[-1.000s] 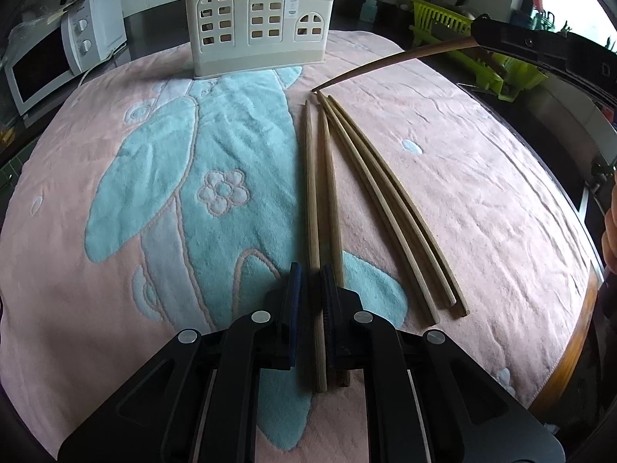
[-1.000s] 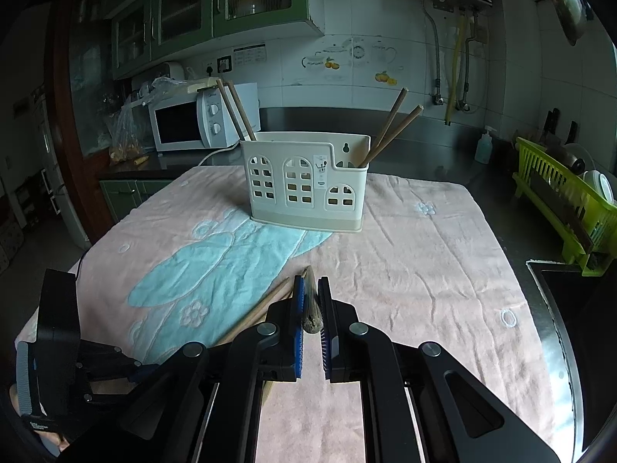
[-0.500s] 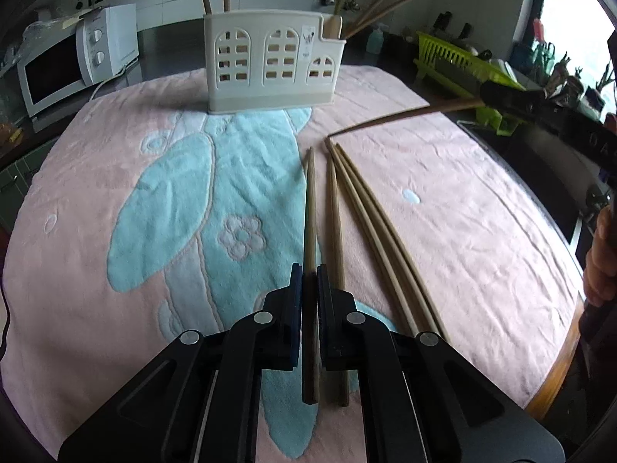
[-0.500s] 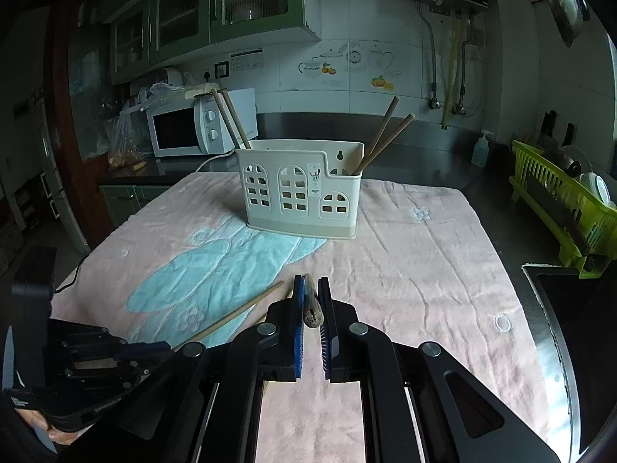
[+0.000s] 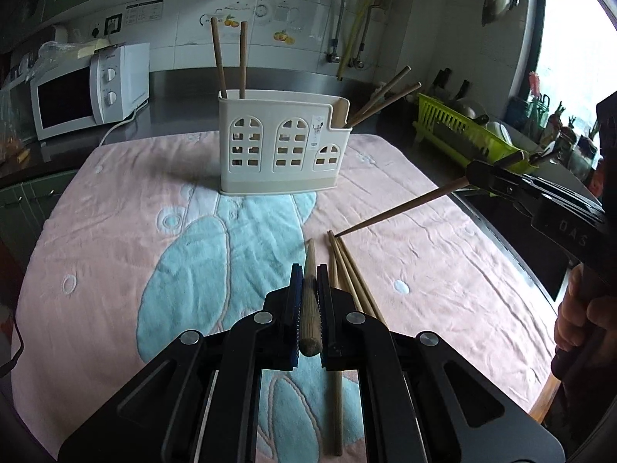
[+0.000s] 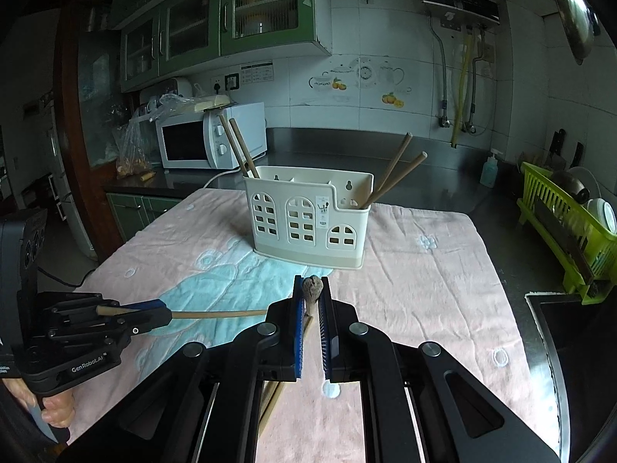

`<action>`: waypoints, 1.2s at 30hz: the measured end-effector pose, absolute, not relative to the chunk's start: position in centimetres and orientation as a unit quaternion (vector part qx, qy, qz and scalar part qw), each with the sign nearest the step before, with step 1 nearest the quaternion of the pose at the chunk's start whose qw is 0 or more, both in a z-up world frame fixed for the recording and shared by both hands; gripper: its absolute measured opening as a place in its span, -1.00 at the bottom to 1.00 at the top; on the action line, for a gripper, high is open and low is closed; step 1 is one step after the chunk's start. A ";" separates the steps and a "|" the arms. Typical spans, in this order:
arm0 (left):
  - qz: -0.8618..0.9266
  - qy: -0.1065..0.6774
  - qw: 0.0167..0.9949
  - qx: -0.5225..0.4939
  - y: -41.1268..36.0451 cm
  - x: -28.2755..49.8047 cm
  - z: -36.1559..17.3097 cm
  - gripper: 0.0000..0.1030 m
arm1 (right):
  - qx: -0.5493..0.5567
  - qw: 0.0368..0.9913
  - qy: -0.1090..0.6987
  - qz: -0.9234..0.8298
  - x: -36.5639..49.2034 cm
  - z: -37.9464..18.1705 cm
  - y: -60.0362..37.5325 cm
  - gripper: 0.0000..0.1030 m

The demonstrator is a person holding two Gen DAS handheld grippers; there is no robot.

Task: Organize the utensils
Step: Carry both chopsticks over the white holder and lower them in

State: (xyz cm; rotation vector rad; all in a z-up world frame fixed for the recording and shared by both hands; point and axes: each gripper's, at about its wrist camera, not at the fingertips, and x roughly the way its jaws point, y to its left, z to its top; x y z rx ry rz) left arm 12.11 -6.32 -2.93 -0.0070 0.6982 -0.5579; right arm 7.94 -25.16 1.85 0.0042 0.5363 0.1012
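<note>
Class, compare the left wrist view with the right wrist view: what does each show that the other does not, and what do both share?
Left wrist only: three loose chopsticks lying on the towel, plainly seen.

Right wrist only: green wall cabinets and a water heater.

Both: the cream utensil holder with chopsticks standing in it, the microwave, the green dish rack, and each gripper shut on one chopstick.

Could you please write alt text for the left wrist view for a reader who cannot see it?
The left tool is shut on a wooden chopstick above a pink towel, facing a cream utensil holder. Three chopsticks lie beside it.
</note>
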 end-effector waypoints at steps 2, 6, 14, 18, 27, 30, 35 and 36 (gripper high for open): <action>-0.269 0.330 0.905 -0.005 -6.2 12.4 -2.2 -0.89 | 0.002 0.963 0.263 0.055 8.2 2.3 -25.3 -0.86; -0.268 0.317 0.909 -0.015 -5.8 13.1 -0.7 -0.89 | 0.009 0.963 0.261 0.072 8.9 3.6 -25.6 -0.86; -0.264 0.281 0.923 -0.018 -5.8 15.0 3.6 -0.89 | 0.008 0.961 0.258 0.102 10.6 7.3 -26.5 -0.86; -0.260 0.259 0.930 -0.013 -6.0 16.2 6.1 -0.89 | 0.000 0.963 0.247 0.105 11.6 9.6 -26.9 -0.86; -0.249 0.199 0.948 -0.026 -7.2 20.5 13.0 -0.89 | -0.016 0.970 0.224 0.091 15.4 14.0 -28.5 -0.86; -0.233 0.179 0.956 -0.021 -8.1 22.1 14.7 -0.89 | -0.024 0.972 0.220 0.077 17.1 14.6 -28.9 -0.86; -0.213 0.178 0.961 -0.013 -9.7 25.6 15.3 -0.89 | -0.023 0.971 0.229 0.066 20.1 14.2 -29.7 -0.86; -0.208 0.183 0.961 -0.009 -10.1 26.5 15.0 -0.89 | -0.023 0.970 0.233 0.065 20.7 13.9 -29.9 -0.86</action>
